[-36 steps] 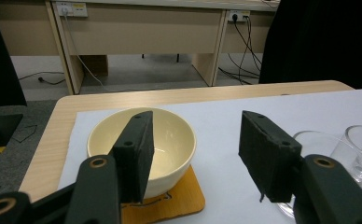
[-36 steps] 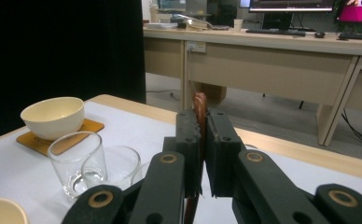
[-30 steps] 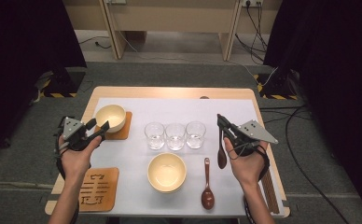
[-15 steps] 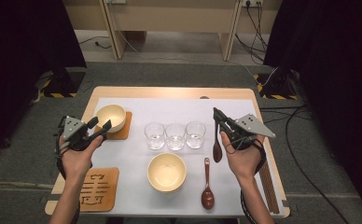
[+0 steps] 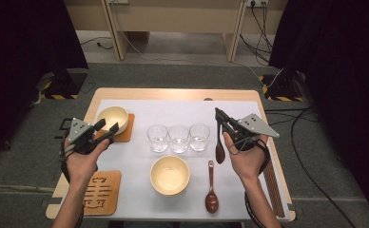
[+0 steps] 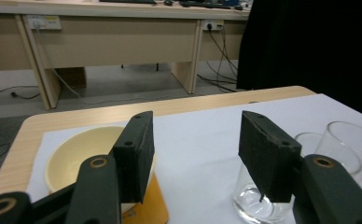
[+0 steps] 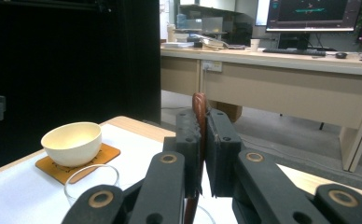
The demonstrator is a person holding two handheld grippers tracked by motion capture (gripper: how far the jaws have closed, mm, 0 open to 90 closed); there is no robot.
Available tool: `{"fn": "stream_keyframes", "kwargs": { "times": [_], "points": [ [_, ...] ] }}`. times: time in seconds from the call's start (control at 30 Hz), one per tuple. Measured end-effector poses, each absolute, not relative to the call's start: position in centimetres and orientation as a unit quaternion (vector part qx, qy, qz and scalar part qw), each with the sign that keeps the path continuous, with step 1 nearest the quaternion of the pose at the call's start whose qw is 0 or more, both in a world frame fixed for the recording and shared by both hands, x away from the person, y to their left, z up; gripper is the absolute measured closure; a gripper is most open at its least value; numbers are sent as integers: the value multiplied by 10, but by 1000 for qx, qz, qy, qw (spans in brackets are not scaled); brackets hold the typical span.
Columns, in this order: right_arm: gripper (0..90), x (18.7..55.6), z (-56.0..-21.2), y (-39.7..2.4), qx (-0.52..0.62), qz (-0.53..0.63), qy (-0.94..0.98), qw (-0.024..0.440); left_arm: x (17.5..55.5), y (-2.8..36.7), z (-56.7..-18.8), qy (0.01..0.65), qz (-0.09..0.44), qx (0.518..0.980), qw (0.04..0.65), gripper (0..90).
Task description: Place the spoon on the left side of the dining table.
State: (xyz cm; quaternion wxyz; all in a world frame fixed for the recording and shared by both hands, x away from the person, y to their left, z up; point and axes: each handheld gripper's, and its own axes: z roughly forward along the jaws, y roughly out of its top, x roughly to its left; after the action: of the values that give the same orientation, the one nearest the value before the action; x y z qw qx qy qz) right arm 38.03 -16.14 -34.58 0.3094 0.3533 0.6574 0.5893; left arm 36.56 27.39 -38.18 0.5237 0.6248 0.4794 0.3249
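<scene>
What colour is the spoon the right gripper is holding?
Dark reddish-brown; the spoon shows best in the high view.

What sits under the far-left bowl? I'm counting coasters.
The bowl rests on a wooden coaster; its right edge and corner show. The part beneath the bowl is covered, so any pattern there can't be seen.

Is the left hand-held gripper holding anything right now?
No, the left hand-held gripper has its jaws spread wide with nothing between them, only the bowl and a glass beyond.

Three empty glasses (image 5: 179, 138) stand in a row; a second spoon (image 5: 211, 194) lies beside the near bowl (image 5: 170, 175).
</scene>
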Motion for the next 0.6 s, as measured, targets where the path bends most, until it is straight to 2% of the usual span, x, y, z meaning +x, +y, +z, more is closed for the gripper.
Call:
{"fn": "stream_keyframes", "kwargs": {
  "times": [0.6],
  "points": [
    [849, 386, -348, -140, 327, 588, 674, 304, 389, 211, -330, 394, 278, 656, 581, 459]
  ]
}}
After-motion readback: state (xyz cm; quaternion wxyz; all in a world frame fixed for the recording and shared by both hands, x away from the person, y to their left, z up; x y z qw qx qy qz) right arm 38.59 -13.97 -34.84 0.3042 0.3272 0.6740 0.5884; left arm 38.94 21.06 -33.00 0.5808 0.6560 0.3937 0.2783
